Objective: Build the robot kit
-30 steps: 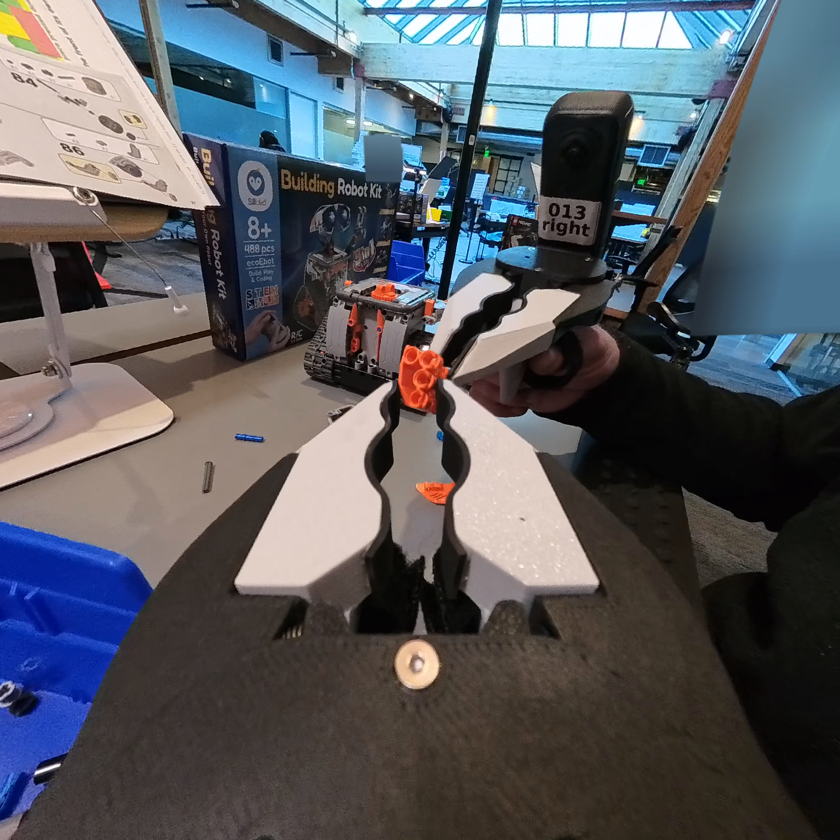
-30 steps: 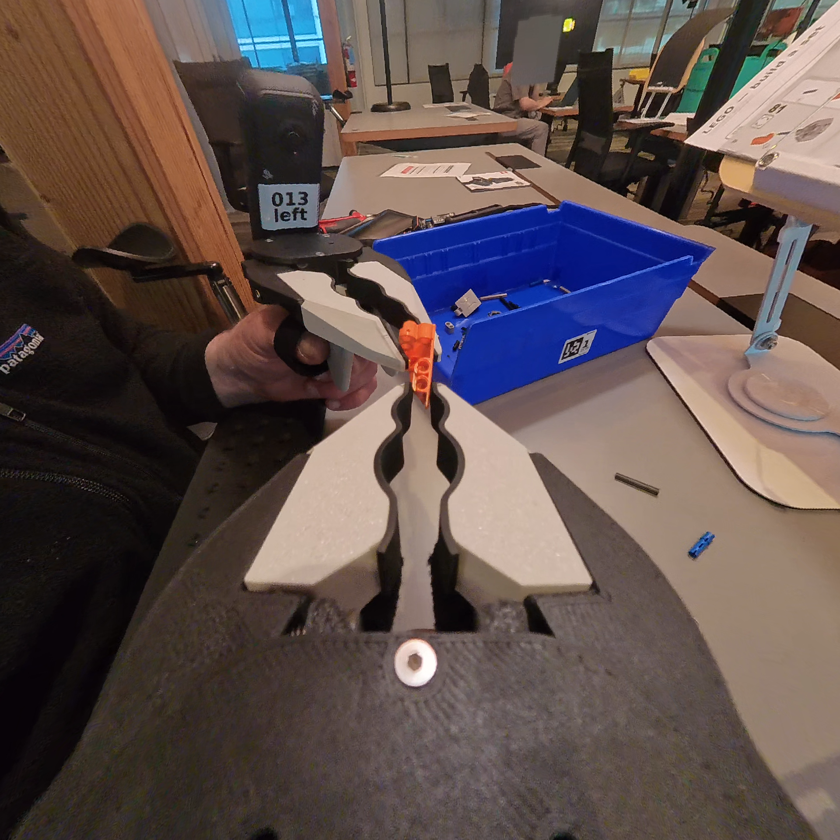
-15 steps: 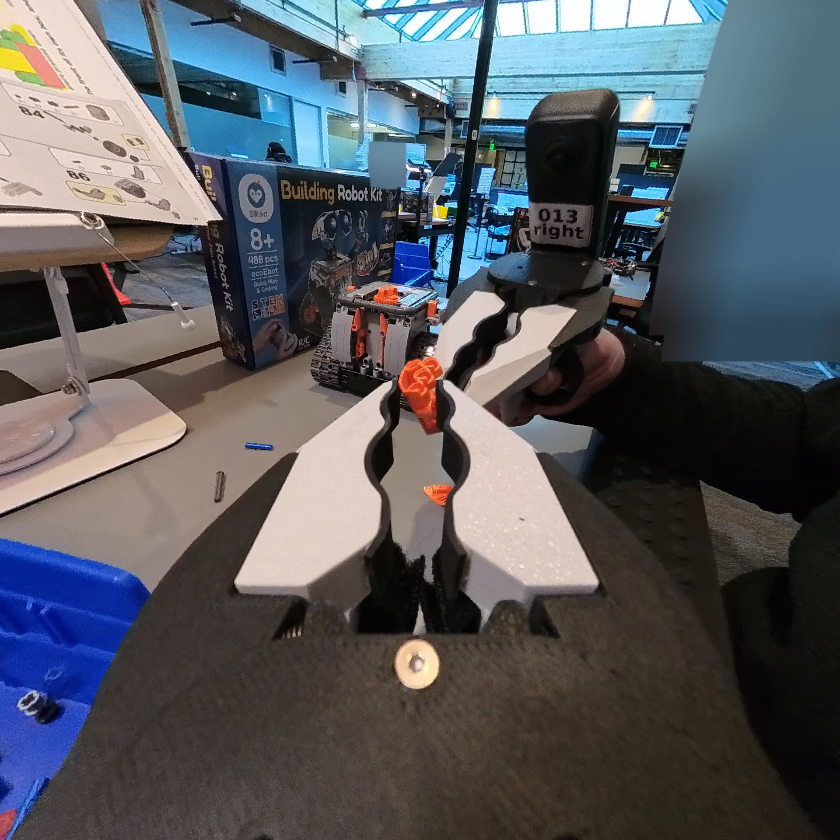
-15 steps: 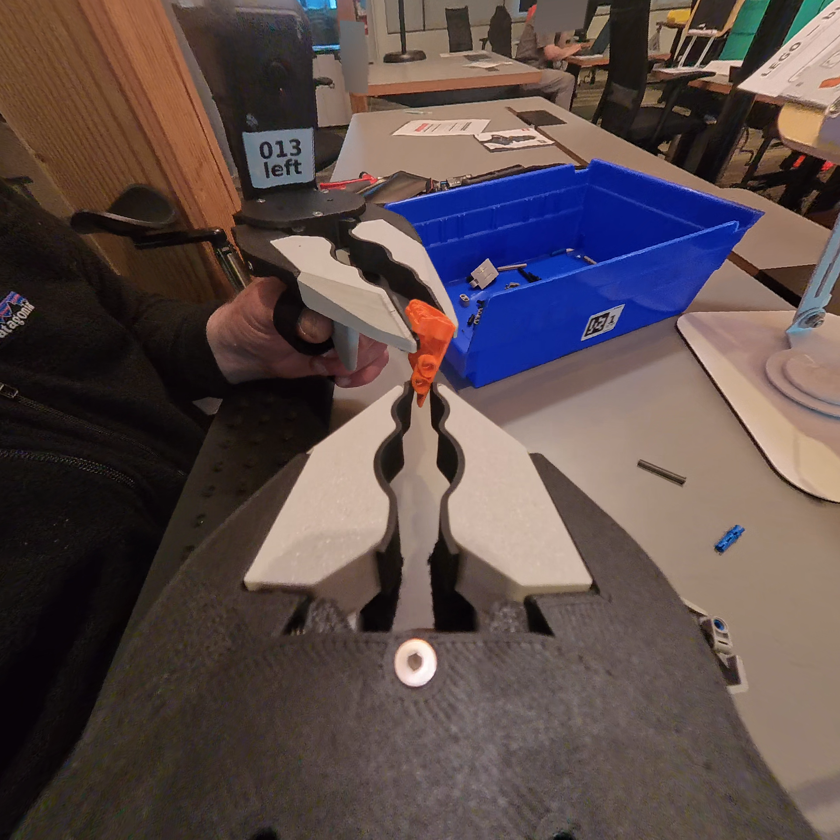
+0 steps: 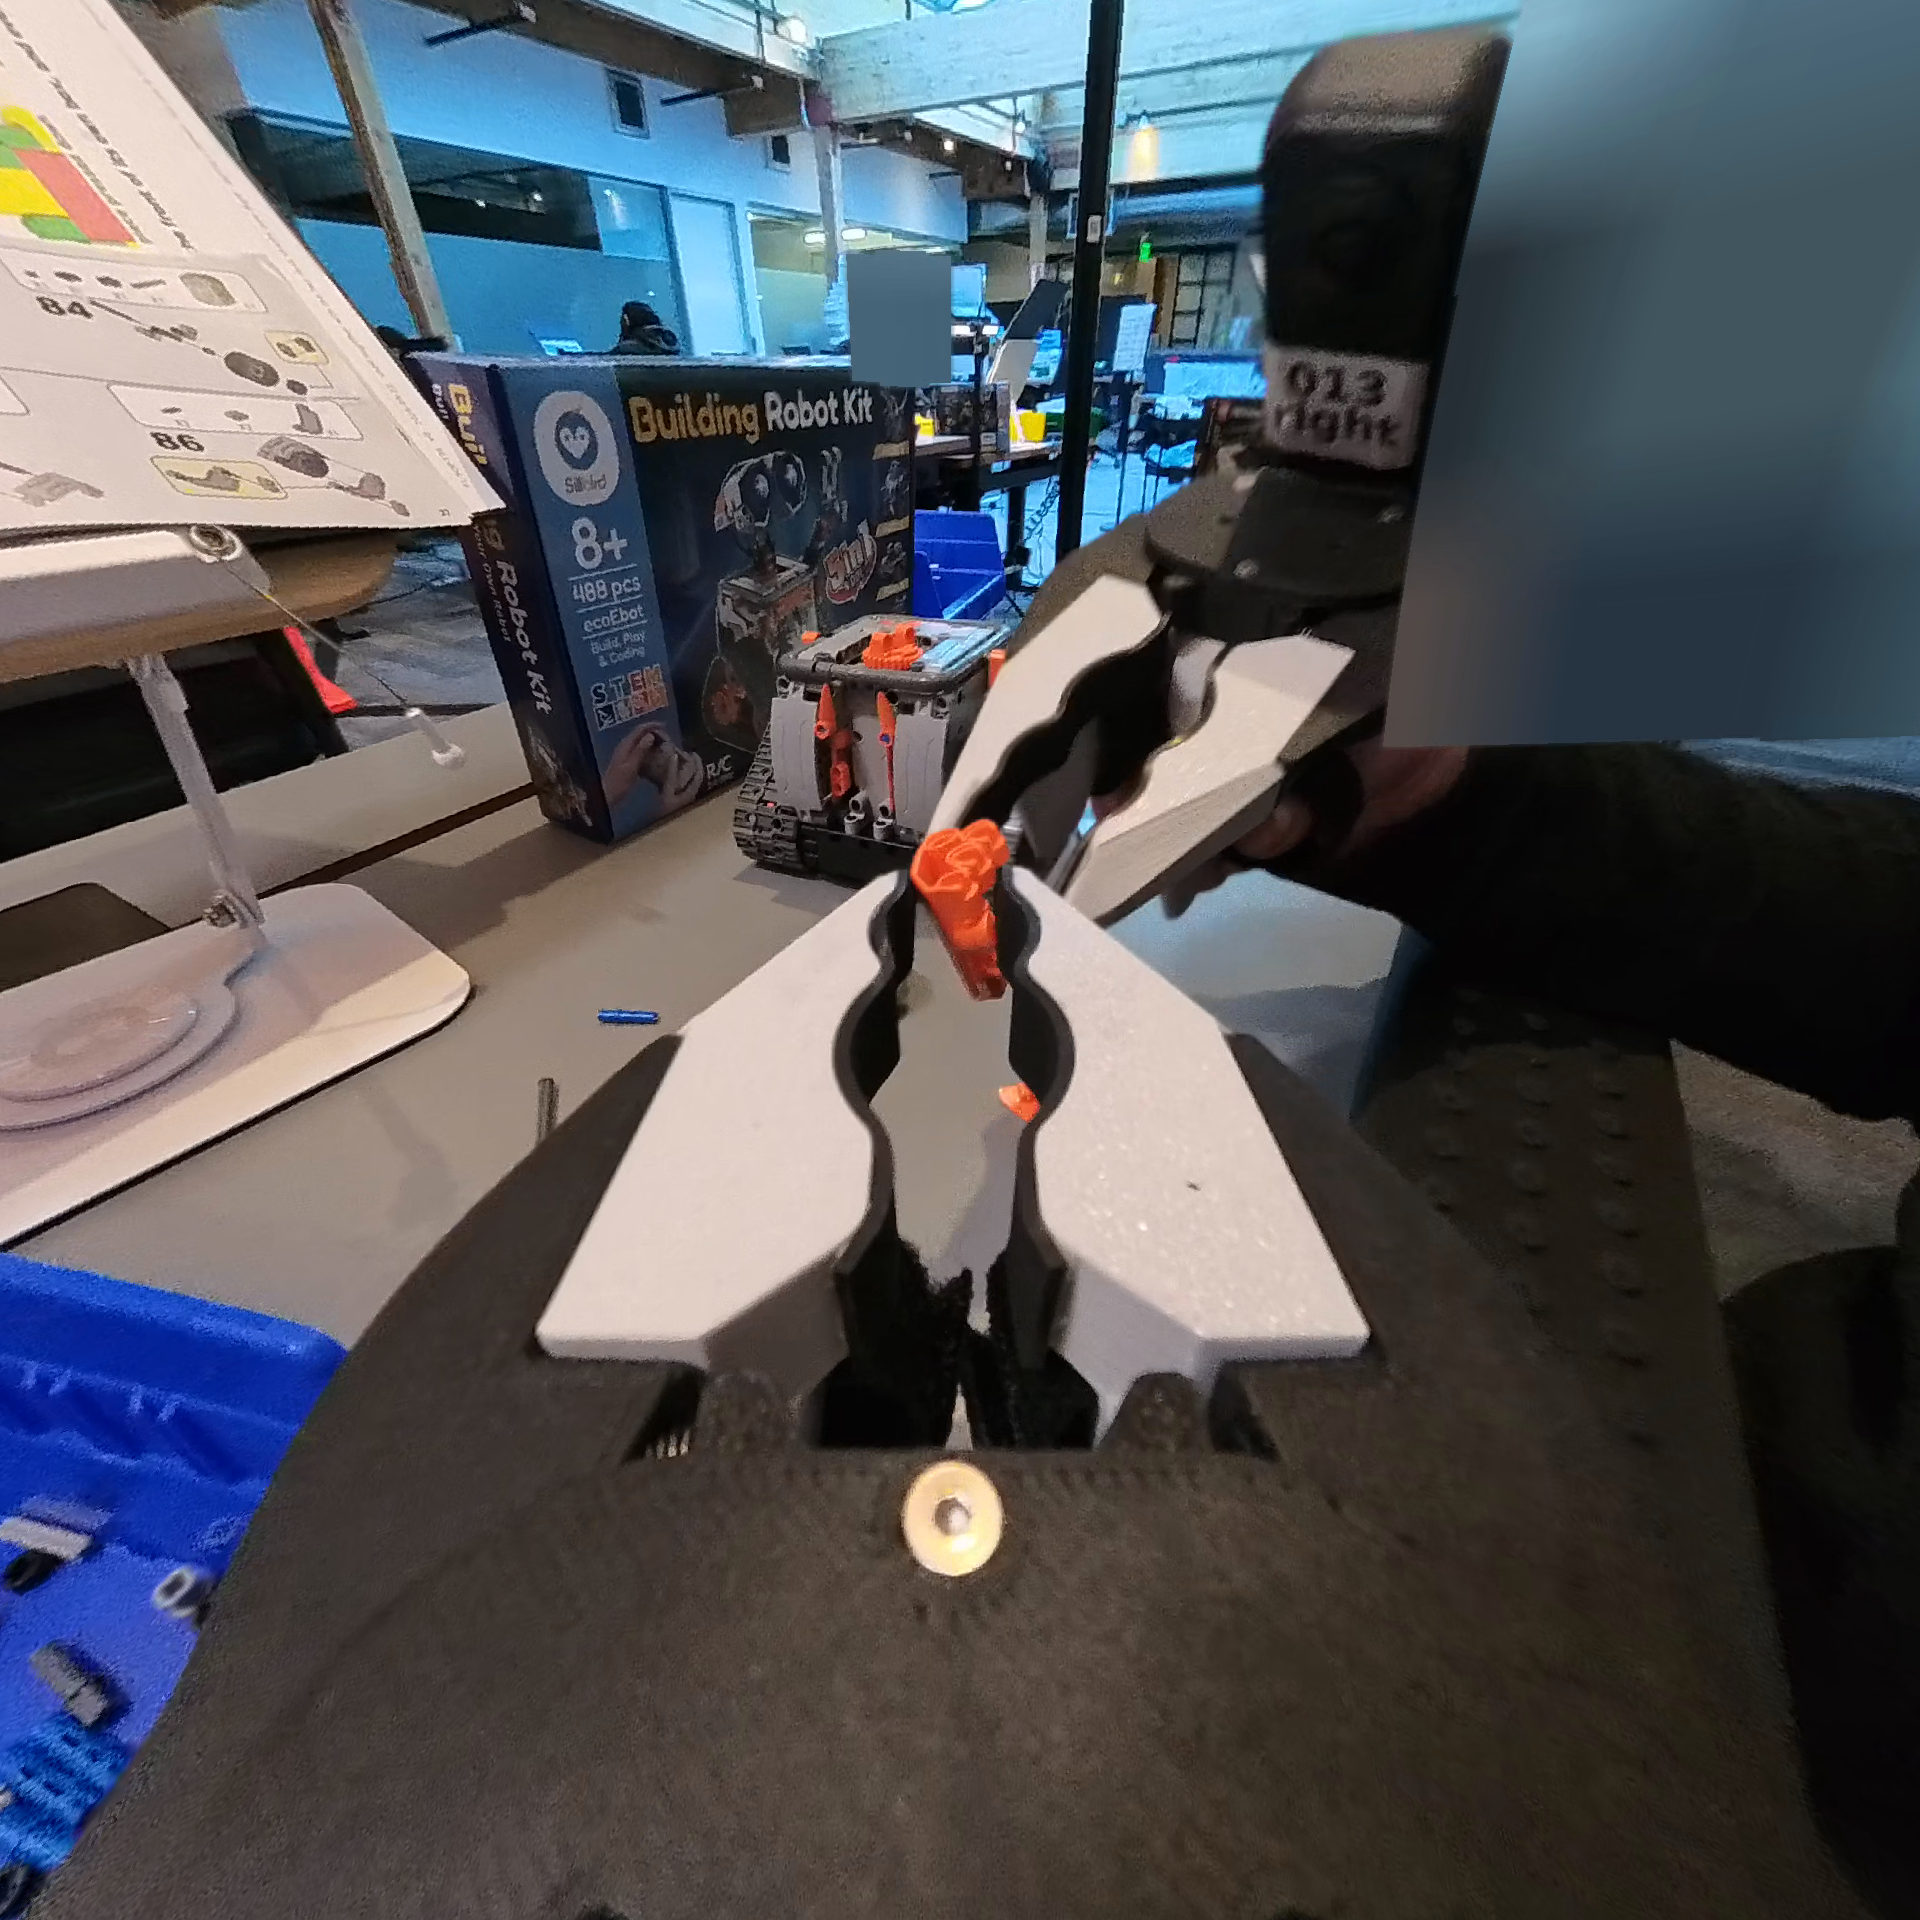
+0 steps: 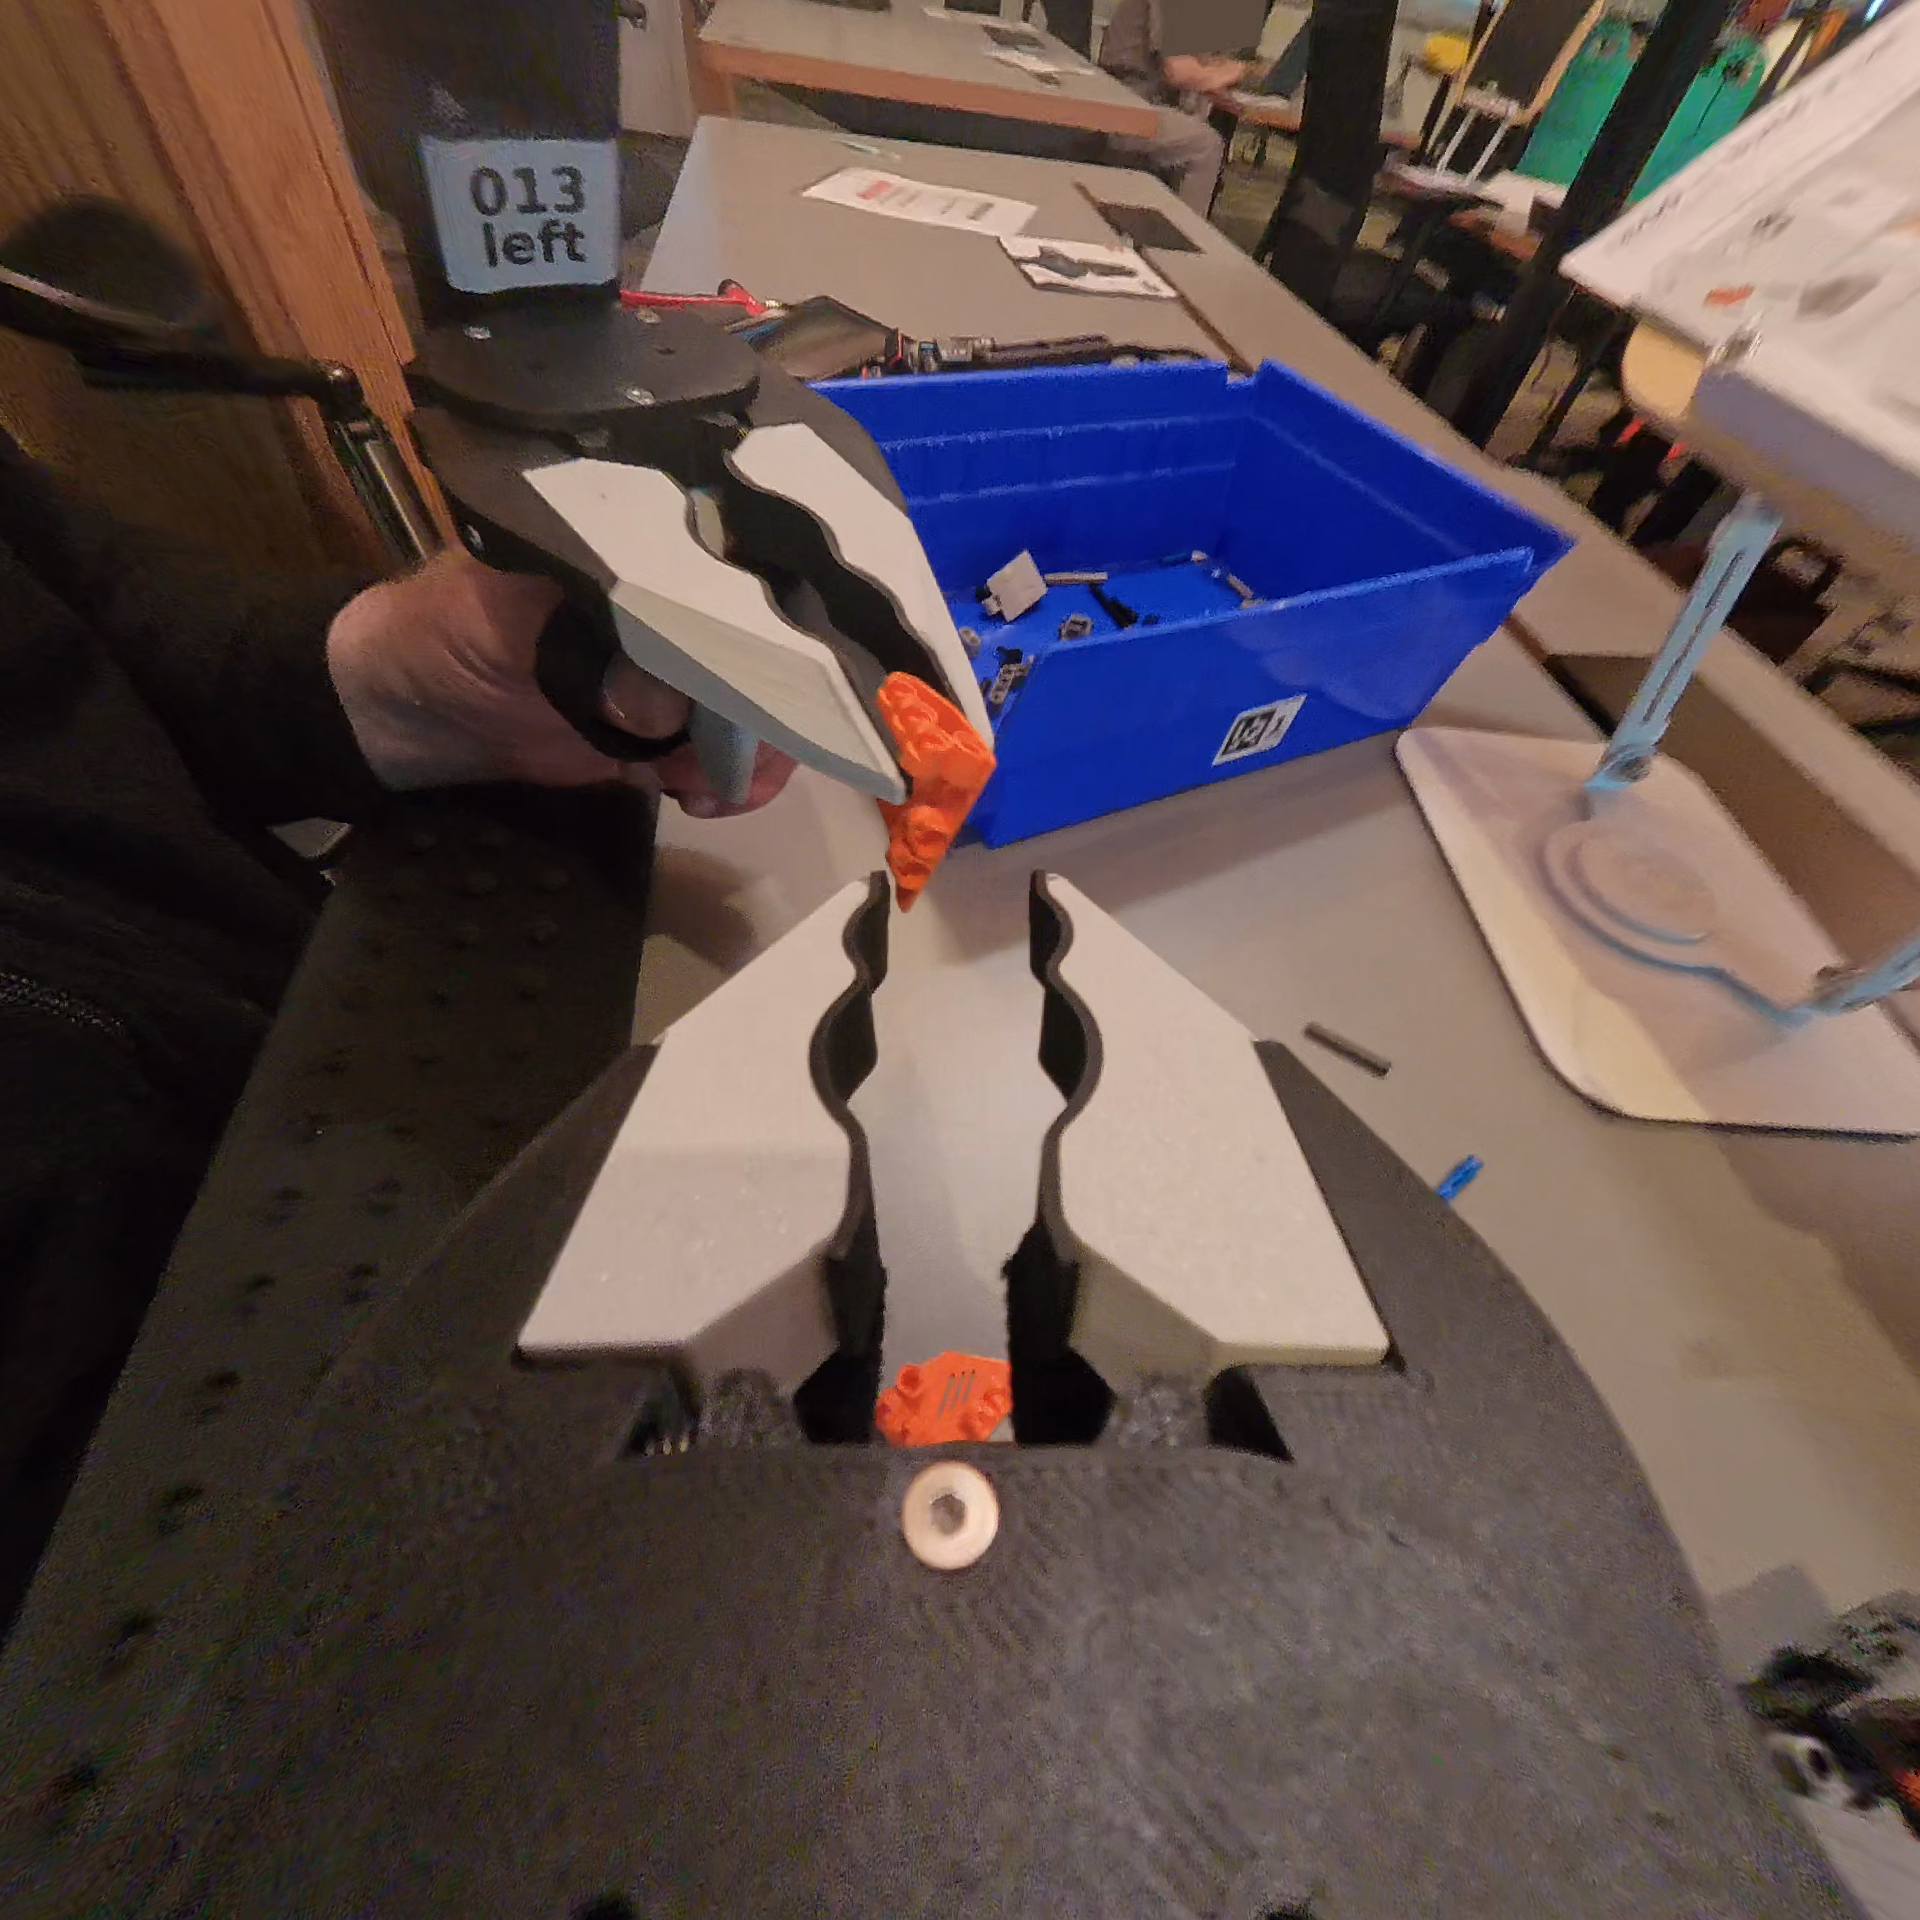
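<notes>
Orange part (image 5: 961, 904) pinched in left gripper (image 5: 951, 899) jaws; right gripper (image 6: 961, 899) jaws wide, just beside it. We judge: keep the pinch firm, regrip squarely.

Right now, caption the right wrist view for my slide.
Open right gripper faces the left gripper pinching an orange brick piece before a blue parts bin.

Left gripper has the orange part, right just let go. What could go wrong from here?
1. The left gripper pinches the orange part only at its fingertips, with most of it hanging out; it may twist or drop.
2. The open right gripper sits right beside the part's lower end and could knock it.
3. A second orange piece lies on the table below; a dropped part could be confused with it.
</notes>
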